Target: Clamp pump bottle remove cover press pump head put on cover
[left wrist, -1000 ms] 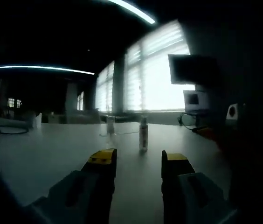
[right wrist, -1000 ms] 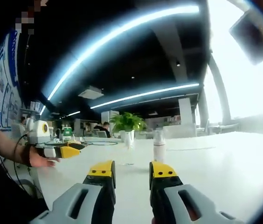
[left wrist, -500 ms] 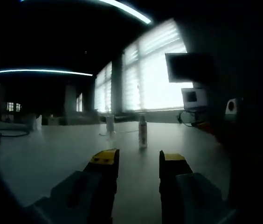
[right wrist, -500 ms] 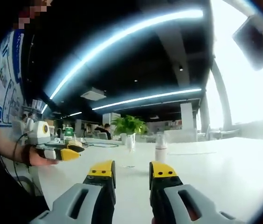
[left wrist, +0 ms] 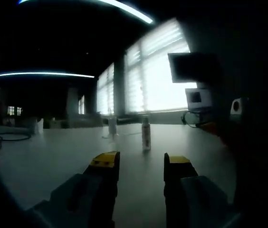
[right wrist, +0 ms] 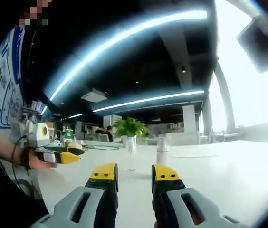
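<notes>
A slim pump bottle (left wrist: 146, 135) with its clear cover on stands upright on the white table (left wrist: 53, 156), a short way ahead of my left gripper (left wrist: 141, 166). The left jaws stand apart with nothing between them. In the right gripper view the same bottle (right wrist: 162, 151) stands just beyond my right gripper (right wrist: 133, 178), whose yellow-tipped jaws are also apart and empty. The left gripper (right wrist: 62, 156) shows at the left of the right gripper view, held in a person's hand.
A small clear vase (left wrist: 112, 127) stands left of the bottle; it holds a green plant (right wrist: 130, 127). A cable (left wrist: 5, 137) lies at the table's left. A monitor (left wrist: 193, 69) hangs by bright windows. The person's body (right wrist: 1, 118) is at the left.
Both views have shifted only slightly with the hands. The bottle and both grippers stand as before.
</notes>
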